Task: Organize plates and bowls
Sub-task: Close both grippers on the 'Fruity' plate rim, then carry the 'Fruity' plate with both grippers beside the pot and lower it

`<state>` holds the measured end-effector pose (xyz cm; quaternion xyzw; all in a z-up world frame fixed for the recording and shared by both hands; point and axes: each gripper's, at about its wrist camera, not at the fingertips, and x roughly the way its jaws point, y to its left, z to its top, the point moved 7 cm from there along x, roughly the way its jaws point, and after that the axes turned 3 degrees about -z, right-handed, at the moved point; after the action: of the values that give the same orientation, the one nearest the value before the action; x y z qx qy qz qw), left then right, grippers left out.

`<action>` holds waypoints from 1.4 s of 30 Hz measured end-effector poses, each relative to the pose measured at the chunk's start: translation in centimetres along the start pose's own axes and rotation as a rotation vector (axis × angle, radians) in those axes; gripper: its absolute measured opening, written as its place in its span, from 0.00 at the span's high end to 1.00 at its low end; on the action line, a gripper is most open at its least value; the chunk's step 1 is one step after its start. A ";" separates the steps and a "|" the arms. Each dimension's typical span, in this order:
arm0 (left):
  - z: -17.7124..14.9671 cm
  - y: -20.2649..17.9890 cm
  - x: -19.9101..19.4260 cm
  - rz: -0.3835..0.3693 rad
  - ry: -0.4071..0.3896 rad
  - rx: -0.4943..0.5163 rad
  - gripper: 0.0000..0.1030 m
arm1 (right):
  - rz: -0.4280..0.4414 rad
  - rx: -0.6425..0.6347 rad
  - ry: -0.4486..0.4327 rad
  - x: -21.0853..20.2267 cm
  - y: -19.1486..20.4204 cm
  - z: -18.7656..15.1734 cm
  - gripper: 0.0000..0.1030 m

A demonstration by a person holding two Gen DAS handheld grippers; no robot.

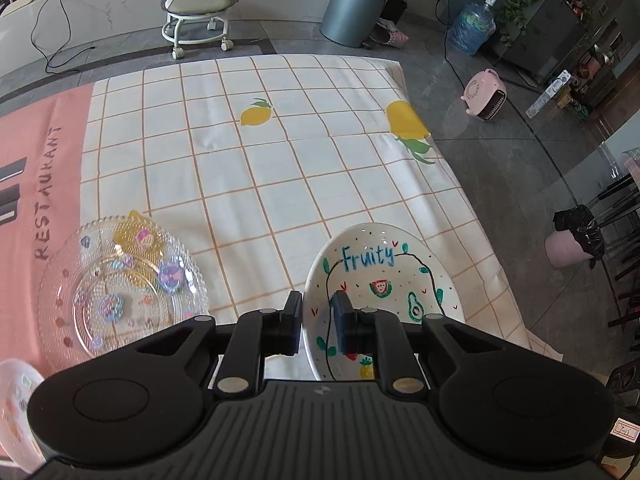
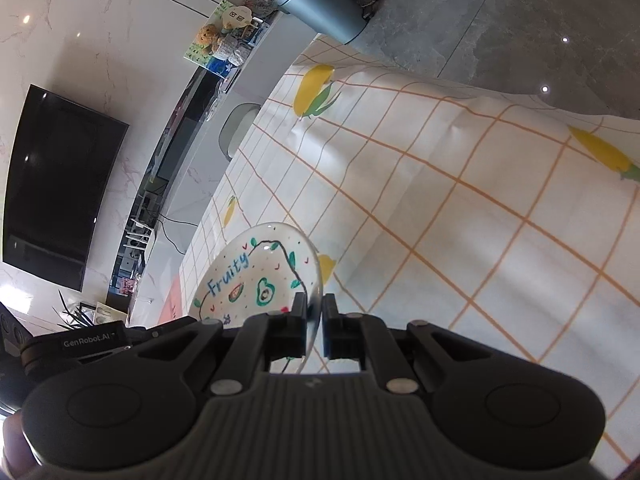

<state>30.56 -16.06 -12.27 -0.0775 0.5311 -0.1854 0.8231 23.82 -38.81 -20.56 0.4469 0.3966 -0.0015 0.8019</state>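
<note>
A white "Fruity" plate point(image 1: 380, 272) with painted fruit is held by both grippers above the checked tablecloth point(image 1: 260, 184). My left gripper point(image 1: 318, 312) is shut on its left rim, one finger inside the plate, one outside. In the right wrist view the same Fruity plate point(image 2: 256, 276) is tilted, and my right gripper point(image 2: 315, 308) is shut on its right rim. A clear glass plate point(image 1: 120, 288) with stickers lies on the cloth to the left. A pale pink plate point(image 1: 16, 404) shows at the lower left edge.
A pink "RESTAURANT" mat point(image 1: 36, 184) covers the table's left part. The table's right edge point(image 1: 472, 216) drops to the floor. Beyond it stand a wheeled stool point(image 1: 198, 16), a grey bin point(image 1: 356, 0), a pink heater point(image 1: 486, 94) and a water bottle point(image 1: 474, 28).
</note>
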 end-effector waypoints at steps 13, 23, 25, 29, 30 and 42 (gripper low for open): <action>-9.0 -0.5 -4.2 -0.027 -0.059 -0.170 0.83 | -0.001 -0.102 0.021 -6.6 -0.6 -3.0 0.96; -14.0 2.1 -3.7 0.055 -0.054 -0.191 0.83 | -0.046 -0.139 0.125 -4.6 -1.5 -7.4 0.96; -14.3 1.9 -3.6 0.073 -0.063 -0.164 0.83 | -0.066 -0.150 0.126 -4.1 -1.6 -7.7 0.95; -14.6 1.6 -2.8 0.109 -0.049 -0.119 0.83 | -0.087 -0.167 0.125 -3.7 -1.6 -7.7 0.95; -14.7 1.6 -2.6 0.119 -0.044 -0.109 0.83 | -0.089 -0.172 0.126 -3.7 -1.6 -7.7 0.95; -15.7 1.2 -1.7 0.194 -0.021 -0.058 0.82 | -0.094 -0.176 0.131 -3.3 -1.7 -7.9 0.94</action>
<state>16.04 -13.22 -17.85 -0.0516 0.5325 -0.0884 0.8402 15.91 -35.36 -21.94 0.3547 0.4671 0.0250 0.8096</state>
